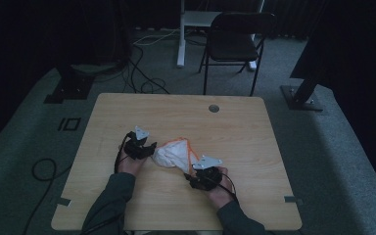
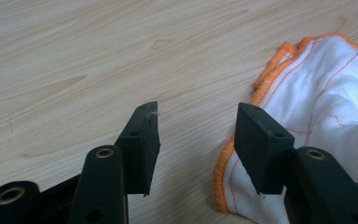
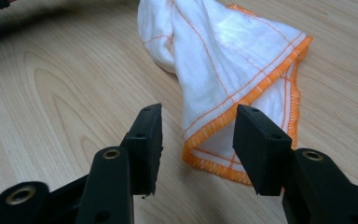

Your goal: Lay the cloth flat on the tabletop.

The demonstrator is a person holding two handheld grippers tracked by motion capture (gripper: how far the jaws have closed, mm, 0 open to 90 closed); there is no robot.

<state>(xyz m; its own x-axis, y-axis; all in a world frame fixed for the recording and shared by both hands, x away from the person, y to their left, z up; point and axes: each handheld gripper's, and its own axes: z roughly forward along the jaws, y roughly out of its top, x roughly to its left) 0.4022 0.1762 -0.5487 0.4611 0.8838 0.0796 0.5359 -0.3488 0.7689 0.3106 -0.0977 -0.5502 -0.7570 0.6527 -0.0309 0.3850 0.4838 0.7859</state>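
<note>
Cloth: the white cloth [image 1: 175,154] with orange hem lies crumpled near the table's middle, between my two grippers; I judge it light, soft and limp, likely to sag and slide on the smooth wood.
Where to grip: I would pinch the stitched orange hem, firmer than the loose middle; in the right gripper view a folded corner [image 3: 216,156] lies just ahead of my jaws.
Left gripper: the left gripper [image 1: 139,146], at the cloth's 9 o'clock, has jaws apart and nothing between them; the hem [image 2: 223,175] runs just beside its one jaw.
Right gripper: the right gripper [image 1: 203,177], at the cloth's 5 o'clock, is released, pads off the cloth.
Table: the wooden table [image 1: 127,105] has a round grommet [image 1: 214,108] at 12 o'clock, well apart.
Obstacles: I see nothing blocking either approach; a chair [image 1: 235,41] stands beyond the far edge.
</note>
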